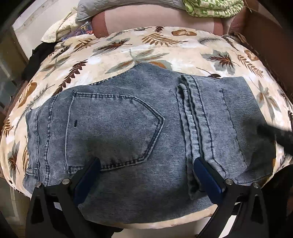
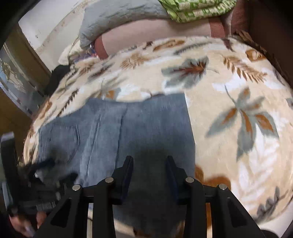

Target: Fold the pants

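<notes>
Blue jeans (image 1: 128,128) lie folded flat on a leaf-print blanket (image 1: 146,51), back pocket (image 1: 113,128) facing up. The leg hems (image 1: 192,109) lie across the seat. My left gripper (image 1: 146,161) hovers just over the near part of the jeans, jaws wide open, one finger by the pocket and one by the hems. In the blurred right wrist view my right gripper (image 2: 149,163) stands over the right part of the jeans (image 2: 146,124), jaws partly apart with nothing pinched. It shows as a dark blur (image 1: 271,131) in the left wrist view.
A pink pillow (image 1: 155,20), a grey quilt (image 1: 91,9) and a green patterned cloth (image 1: 210,7) lie at the far end. A black garment (image 1: 40,55) sits at the left edge, a brown panel (image 1: 265,36) at the right. The blanket (image 2: 238,91) stretches right of the jeans.
</notes>
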The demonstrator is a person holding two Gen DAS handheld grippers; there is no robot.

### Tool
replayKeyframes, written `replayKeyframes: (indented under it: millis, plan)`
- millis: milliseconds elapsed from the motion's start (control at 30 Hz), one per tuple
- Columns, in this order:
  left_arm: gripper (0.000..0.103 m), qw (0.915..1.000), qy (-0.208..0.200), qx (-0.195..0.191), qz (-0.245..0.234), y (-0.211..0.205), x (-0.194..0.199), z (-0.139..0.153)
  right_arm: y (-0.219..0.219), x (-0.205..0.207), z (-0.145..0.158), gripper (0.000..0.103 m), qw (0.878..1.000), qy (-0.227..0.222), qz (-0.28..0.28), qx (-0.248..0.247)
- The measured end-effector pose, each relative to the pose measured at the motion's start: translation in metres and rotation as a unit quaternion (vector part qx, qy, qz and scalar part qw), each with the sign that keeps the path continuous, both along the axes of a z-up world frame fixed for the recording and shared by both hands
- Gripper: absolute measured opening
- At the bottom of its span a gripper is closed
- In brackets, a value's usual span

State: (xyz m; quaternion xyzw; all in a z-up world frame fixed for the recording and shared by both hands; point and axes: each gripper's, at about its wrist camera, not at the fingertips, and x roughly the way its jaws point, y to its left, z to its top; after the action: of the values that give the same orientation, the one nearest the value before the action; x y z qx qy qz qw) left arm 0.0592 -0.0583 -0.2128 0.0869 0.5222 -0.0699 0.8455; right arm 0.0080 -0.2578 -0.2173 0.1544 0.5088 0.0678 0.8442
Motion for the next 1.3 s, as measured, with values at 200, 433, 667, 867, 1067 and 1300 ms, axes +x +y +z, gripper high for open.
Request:
replayKeyframes:
  millis: [200,433,667,867,1067,1300]
  plan:
    - [0.102,0.9992,-0.007,0.039,0.001,-0.006,0.003,-0.014,0.025,-0.045,-0.015,0.040,0.995,-0.013,0.041,-0.086]
    - [0.102,0.9993,-0.016,0.020,0.026,0.016,-0.003,0.003,0.017,-0.053,0.003,0.041,0.998,-0.028,0.035,-0.045]
    - [0.102,0.9920,-0.050,0.010,0.115,0.088,-0.016,0.037,0.027,-0.044,0.032,0.041,0.996,-0.082,0.036,-0.020]
    - [0.102,0.9673,-0.055,-0.014,0.247,0.204,-0.014,0.057,0.053,-0.034,0.026,0.041,0.996,-0.069,0.055,-0.004]
    - [0.102,0.9429,-0.015,-0.075,0.324,0.282,-0.017,0.046,0.060,-0.043,0.026,0.041,0.996,-0.063,0.063,-0.016]
    - [0.102,0.9411,0.027,-0.142,0.306,0.291,-0.005,0.029,0.060,-0.044,0.029,0.041,0.996,-0.056,0.063,-0.028]
